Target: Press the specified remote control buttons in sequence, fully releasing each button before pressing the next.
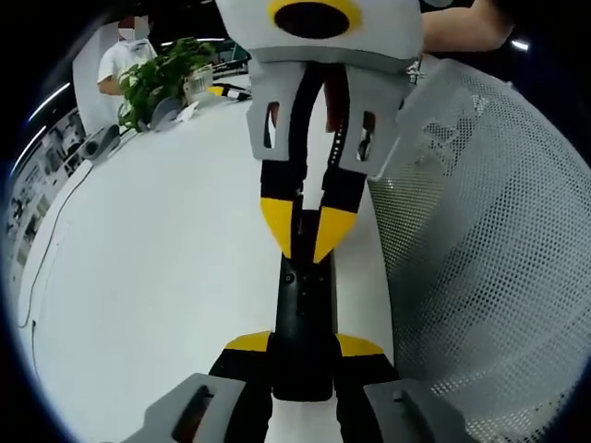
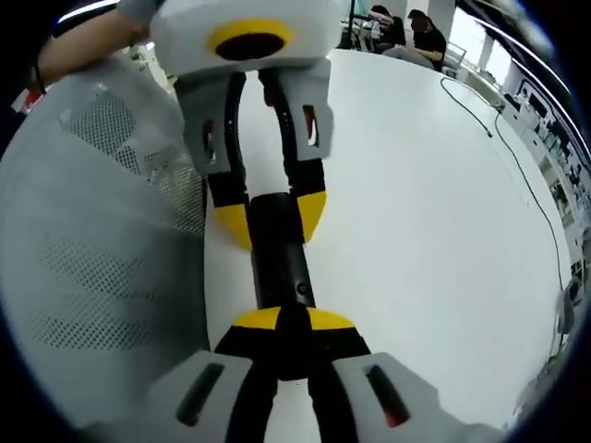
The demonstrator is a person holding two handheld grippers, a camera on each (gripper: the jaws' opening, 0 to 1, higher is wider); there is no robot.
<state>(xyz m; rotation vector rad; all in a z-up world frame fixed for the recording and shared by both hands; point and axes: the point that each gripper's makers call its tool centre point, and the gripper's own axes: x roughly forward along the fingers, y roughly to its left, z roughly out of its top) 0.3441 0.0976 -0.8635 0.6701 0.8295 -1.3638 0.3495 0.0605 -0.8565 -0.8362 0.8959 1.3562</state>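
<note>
The remote control [image 1: 301, 314] is a slim black bar lying lengthwise above the white table [image 1: 157, 277], held at both ends by the two grippers, which face each other along it.

Left gripper view: the left gripper [image 1: 303, 349] rises from the bottom of the view with its yellow-tipped jaws closed on the near end of the remote control, one jaw against each long side. At the far end of the remote control the right gripper [image 1: 303, 231] comes in from the top of the view, its yellow tips drawn close together over the remote's far end and touching its upper face. Small round buttons show faintly on the remote's surface just below those tips; their markings cannot be read. Beside the remote control, on its right in this view, stands a white mesh chair back [image 1: 480, 277]. Well beyond the remote control, at the far edge of the table, sits a green potted plant [image 1: 162, 78] with a person in white [image 1: 125, 55] behind it.

Right gripper view: the right gripper [image 2: 291, 325] has its jaws closed on the near end of the remote control [image 2: 280, 258]. The left gripper [image 2: 270, 217] grips the opposite end, yellow tips pressed to both sides. The mesh chair back [image 2: 102, 240] is to the remote's left here. A black cable [image 2: 503, 138] trails across the table [image 2: 425, 231] well apart from the remote control, and seated people [image 2: 406, 32] are at the far table edge
</note>
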